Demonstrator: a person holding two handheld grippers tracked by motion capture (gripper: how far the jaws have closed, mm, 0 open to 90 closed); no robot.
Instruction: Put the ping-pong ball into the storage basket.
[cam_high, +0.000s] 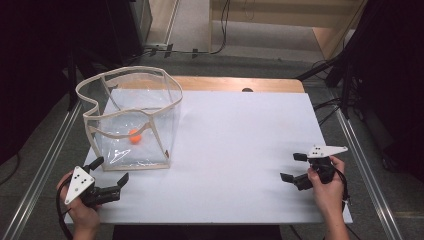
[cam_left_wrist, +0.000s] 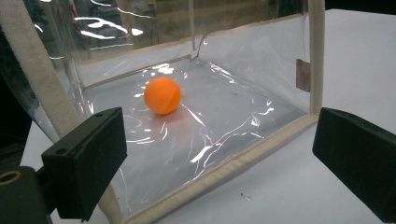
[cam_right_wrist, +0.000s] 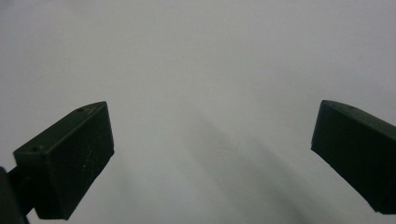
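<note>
The white table (cam_high: 240, 150) carries a clear plastic bag (cam_high: 131, 120) with beige trim, standing open at its left side. An orange ball (cam_high: 135, 137) rests on the bag floor, well apart from every wall. The left gripper (cam_high: 111, 169) sits just beside the bag's near edge with jaws spread wide and empty. The right gripper (cam_high: 293, 167) hangs well apart over bare table, jaws likewise spread and empty. Judged step: approach to the bag. The next move probably calls for closing the left jaws on the trim. A small tag (cam_left_wrist: 302, 74) on the bag wall is unreadable.
</note>
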